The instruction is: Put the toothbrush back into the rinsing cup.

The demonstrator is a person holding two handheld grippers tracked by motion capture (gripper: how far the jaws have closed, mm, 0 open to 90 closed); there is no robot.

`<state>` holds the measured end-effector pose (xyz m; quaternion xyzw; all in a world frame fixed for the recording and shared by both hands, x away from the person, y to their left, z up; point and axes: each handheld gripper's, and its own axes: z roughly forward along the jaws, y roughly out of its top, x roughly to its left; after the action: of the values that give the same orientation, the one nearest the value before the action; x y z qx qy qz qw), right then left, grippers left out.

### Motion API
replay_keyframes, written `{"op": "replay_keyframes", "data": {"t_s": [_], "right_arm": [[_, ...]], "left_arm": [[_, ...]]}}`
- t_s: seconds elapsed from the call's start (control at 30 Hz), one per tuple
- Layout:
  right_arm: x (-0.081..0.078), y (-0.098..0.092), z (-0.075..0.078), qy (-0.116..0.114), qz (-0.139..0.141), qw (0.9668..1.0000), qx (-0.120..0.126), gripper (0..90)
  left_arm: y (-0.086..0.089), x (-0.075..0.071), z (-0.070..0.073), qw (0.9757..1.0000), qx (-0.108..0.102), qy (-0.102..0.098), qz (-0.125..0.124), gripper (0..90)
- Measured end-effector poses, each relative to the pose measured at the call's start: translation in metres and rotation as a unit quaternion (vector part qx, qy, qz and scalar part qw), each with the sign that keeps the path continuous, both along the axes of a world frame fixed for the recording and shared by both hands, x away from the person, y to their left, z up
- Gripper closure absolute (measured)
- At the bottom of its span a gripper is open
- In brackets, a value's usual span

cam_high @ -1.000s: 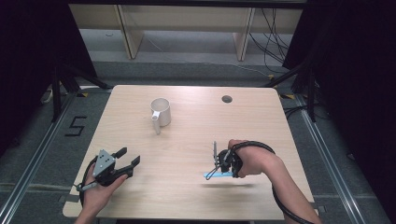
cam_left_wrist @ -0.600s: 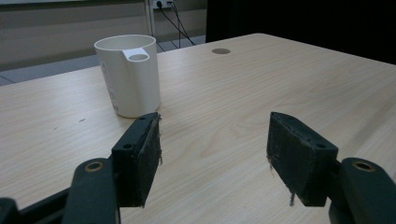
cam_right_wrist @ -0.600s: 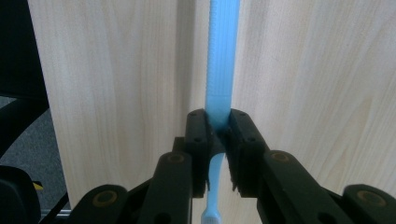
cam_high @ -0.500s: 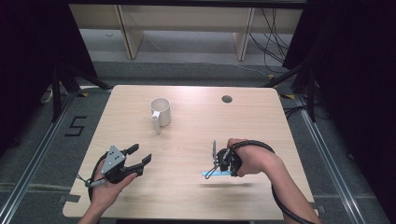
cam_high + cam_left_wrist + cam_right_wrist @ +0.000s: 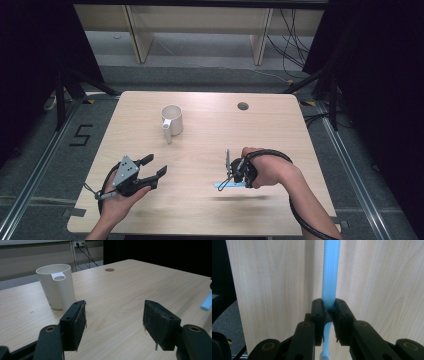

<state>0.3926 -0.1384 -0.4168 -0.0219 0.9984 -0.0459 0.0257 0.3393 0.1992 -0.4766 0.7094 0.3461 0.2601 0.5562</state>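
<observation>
High view: the person's right hand (image 5: 267, 170) lies low over the near right part of the tabletop (image 5: 280, 130), forearm coming in from the bottom right corner and the wrist bent inward, so that the right gripper (image 5: 231, 175) points toward the table's left side. Its jaws are pressed in on a light blue toothbrush (image 5: 227, 185), which lies nearly level just above the wood. Right gripper view: the blue handle (image 5: 331, 270) runs straight ahead between the two black pads, and the brush end hangs out behind them, toward the camera.

The left hand (image 5: 117, 202) comes up from the bottom left, palm under the left gripper (image 5: 155, 167), which is held a little above the near left part of the tabletop and aimed forward and to the right. Its jaws are spread wide with nothing between them. Left gripper view: a white mug (image 5: 56, 286) stands upright beyond the left jaw, handle turned toward the camera, well apart from the pads. The mug sits left of the table's centre, and a small round hole (image 5: 243, 106) lies near the far edge.
</observation>
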Motion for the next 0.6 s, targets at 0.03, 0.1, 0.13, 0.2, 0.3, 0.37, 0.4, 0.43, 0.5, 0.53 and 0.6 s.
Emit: {"op": "replay_keyframes", "data": {"t_s": [0.03,0.1,0.13,0.2,0.3,0.37,0.4,0.43,0.5,0.53,0.6], "right_arm": [[0.0,0.001,0.001,-0.001,0.0,1.0,-0.004,79.5],[-0.001,0.002,0.002,-0.001,-0.007,1.0,-0.003,79.5],[0.0,0.002,0.003,-0.002,-0.003,1.0,-0.003,79.5],[0.001,0.002,0.002,-0.002,0.0,1.0,0.008,79.5],[0.001,0.003,0.004,-0.004,0.0,1.0,0.007,79.5],[0.001,0.003,0.003,-0.002,-0.001,0.9999,0.01,79.5],[0.001,0.004,0.004,-0.004,0.002,1.0,0.004,79.5],[0.001,0.004,0.004,-0.004,0.003,1.0,0.006,79.5],[0.002,0.004,0.004,-0.004,0.001,1.0,0.006,79.5],[0.002,0.004,0.004,-0.004,0.001,1.0,0.006,79.5],[0.002,0.005,0.005,-0.005,0.003,1.0,0.008,79.5]], "left_arm": [[-0.002,0.0,0.001,1.0,0.0,0.0,-0.004,34.5],[-0.003,0.001,0.002,1.0,-0.001,-0.002,-0.009,34.5],[-0.005,0.001,0.003,0.9999,-0.001,-0.003,-0.012,34.5],[-0.007,0.001,0.004,0.9999,-0.005,-0.002,-0.013,34.5],[-0.009,0.002,0.006,0.9998,-0.008,-0.003,-0.017,34.6],[-0.009,0.002,0.007,0.9998,-0.008,-0.003,-0.017,34.5],[-0.01,0.002,0.007,0.9998,-0.005,-0.005,-0.02,34.5],[-0.01,0.002,0.007,0.9998,-0.007,-0.004,-0.019,34.6],[-0.011,0.002,0.007,0.9997,-0.006,-0.005,-0.022,34.5],[-0.011,0.002,0.007,0.9997,-0.005,-0.005,-0.023,34.5],[-0.012,0.002,0.007,0.9997,-0.004,-0.005,-0.025,34.6]]}}
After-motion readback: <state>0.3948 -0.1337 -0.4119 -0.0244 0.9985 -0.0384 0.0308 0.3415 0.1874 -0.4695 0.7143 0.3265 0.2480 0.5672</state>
